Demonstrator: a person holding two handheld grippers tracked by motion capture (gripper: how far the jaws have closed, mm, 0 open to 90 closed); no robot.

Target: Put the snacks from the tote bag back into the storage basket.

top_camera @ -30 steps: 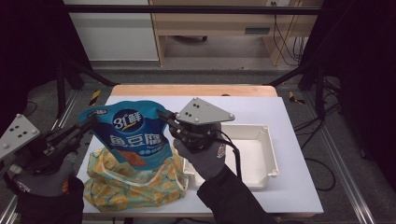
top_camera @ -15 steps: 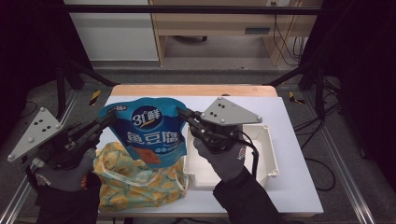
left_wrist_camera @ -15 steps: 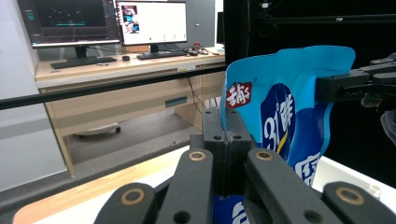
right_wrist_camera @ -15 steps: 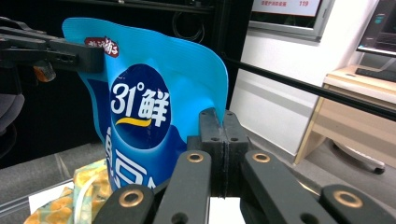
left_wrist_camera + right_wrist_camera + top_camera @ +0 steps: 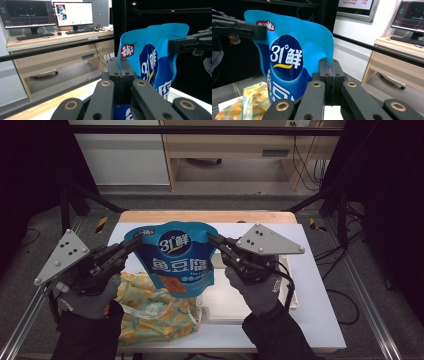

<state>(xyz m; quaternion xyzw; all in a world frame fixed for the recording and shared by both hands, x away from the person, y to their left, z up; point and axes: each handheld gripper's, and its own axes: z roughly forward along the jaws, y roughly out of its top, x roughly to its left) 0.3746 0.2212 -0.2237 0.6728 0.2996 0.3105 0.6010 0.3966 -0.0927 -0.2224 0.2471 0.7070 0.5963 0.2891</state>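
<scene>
A blue snack pouch point(image 5: 175, 257) with white lettering hangs in the air between both grippers, above the table. My left gripper point(image 5: 134, 244) is shut on the pouch's upper left corner, and the pouch's edge point(image 5: 130, 60) runs into its closed jaws in the left gripper view. My right gripper point(image 5: 212, 239) is shut on the upper right corner; its jaws pinch the pouch point(image 5: 292, 60) in the right gripper view. Below the pouch lies a yellow-and-green patterned cloth bag point(image 5: 155, 312) on the white table point(image 5: 320, 320). A white tray point(image 5: 230, 305) sits under and right of the pouch.
A wooden strip point(image 5: 200, 216) edges the table's far side. Black frame posts stand at both sides. Desks with monitors point(image 5: 72, 12) fill the room behind.
Both grippers have carried the pouch to the right, from above the cloth bag toward the white tray. The bag and tray have stayed put.
</scene>
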